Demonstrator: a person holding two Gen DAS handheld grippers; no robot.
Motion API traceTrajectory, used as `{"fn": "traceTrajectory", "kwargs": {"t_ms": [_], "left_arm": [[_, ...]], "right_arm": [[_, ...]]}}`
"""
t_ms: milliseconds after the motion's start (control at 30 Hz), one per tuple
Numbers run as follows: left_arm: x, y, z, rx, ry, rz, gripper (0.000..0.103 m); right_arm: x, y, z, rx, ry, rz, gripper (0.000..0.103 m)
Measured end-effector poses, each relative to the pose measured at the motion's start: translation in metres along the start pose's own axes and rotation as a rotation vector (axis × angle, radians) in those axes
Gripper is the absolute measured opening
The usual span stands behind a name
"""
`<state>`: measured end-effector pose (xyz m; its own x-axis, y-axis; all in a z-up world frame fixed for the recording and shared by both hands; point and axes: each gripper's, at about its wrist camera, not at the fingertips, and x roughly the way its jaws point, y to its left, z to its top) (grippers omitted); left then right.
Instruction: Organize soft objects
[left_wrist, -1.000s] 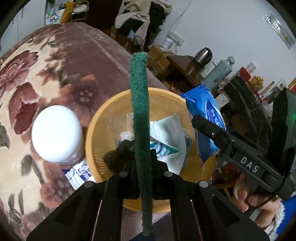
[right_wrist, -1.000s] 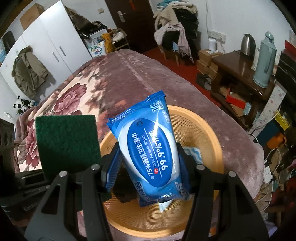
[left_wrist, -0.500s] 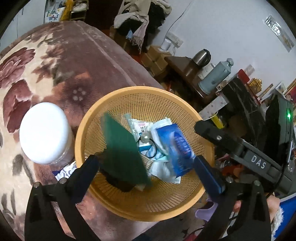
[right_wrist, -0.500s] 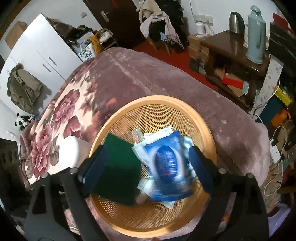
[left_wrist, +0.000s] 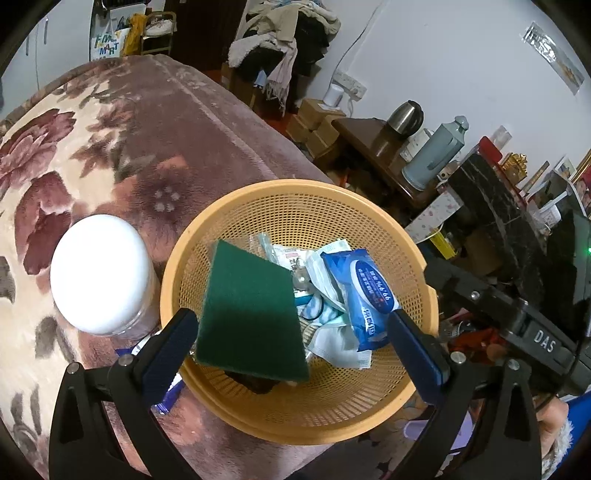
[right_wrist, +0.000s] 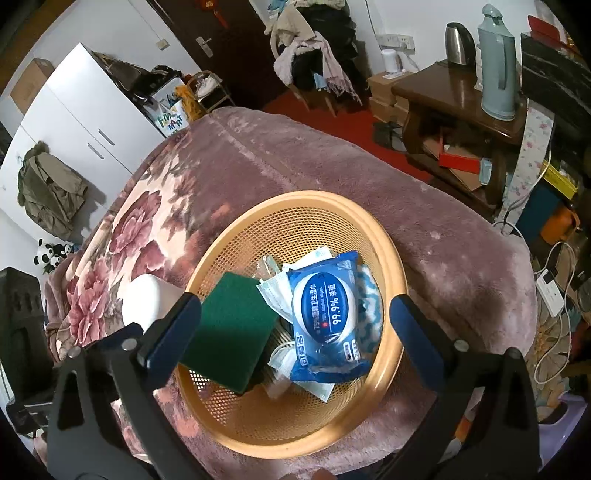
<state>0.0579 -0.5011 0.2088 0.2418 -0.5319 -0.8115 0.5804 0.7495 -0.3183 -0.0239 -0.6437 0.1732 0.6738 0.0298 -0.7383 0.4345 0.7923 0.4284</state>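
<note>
An orange mesh basket (left_wrist: 369, 206) (right_wrist: 391, 258) sits on a floral blanket. Inside lie a green scouring pad (left_wrist: 251, 314) (right_wrist: 232, 328), a blue wet-wipes pack (left_wrist: 369, 295) (right_wrist: 325, 317) and white face masks (left_wrist: 332, 343). My left gripper (left_wrist: 295, 347) is open and empty above the basket's near side. My right gripper (right_wrist: 295, 328) is open and empty above the basket too.
A white-lidded jar (left_wrist: 99, 273) (right_wrist: 147, 299) stands on the blanket (left_wrist: 184, 140) just left of the basket. A small blue packet (left_wrist: 166, 391) lies beneath the left gripper. A wooden table with a kettle (right_wrist: 458, 44) and thermos (right_wrist: 496, 62) stands beyond the bed's edge.
Both grippers opened. The left let go of the green pad and the right let go of the wipes pack; both dropped into the basket and now lie still.
</note>
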Motion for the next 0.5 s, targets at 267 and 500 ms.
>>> {"fn": "traceTrajectory", "kwargs": {"t_ms": [267, 500], "left_arm": [[-0.005, 0.009, -0.007, -0.022, -0.039, 0.021, 0.102], [-0.007, 0.016, -0.015, -0.04, -0.05, 0.056, 0.102]], "right_arm": [[-0.004, 0.001, -0.006, -0.012, -0.016, -0.021, 0.103], [-0.006, 0.001, -0.015, -0.013, -0.03, -0.043, 0.103]]}}
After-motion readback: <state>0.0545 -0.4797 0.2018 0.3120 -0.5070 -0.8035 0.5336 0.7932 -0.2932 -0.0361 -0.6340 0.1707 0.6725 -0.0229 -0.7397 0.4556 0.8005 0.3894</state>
